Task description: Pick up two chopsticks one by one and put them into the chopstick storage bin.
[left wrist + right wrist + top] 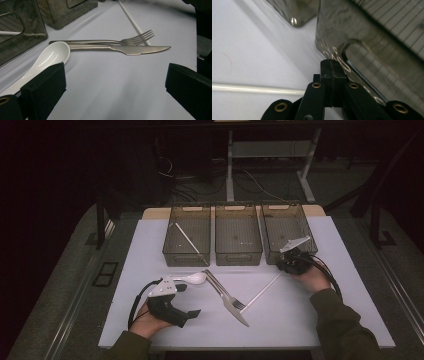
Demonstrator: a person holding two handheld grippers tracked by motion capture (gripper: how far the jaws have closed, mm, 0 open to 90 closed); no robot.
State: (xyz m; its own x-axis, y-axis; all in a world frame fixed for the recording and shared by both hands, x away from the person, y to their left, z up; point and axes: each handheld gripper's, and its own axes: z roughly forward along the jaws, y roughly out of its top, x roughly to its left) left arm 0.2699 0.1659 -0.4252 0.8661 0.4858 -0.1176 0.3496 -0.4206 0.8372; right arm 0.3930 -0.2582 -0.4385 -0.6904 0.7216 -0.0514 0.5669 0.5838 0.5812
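right hand-held gripper (286,268), jaws pressed together on the white stick's (262,293) end, apparently to lift it toward the right bin (289,222).

Ahead of me a white tabletop (150,320) carries three smoky see-through bins in a row at its far side: the left bin (172,251), the middle bin (238,256) and the right bin (270,240). A thin white rod (187,239) lies slantwise inside the left bin. Nearer to me a metal fork (100,41) and a metal knife (125,48) lie side by side, touching. Beyond the table, a white desk frame (230,165) and loose cables (175,175) sit in the dark.
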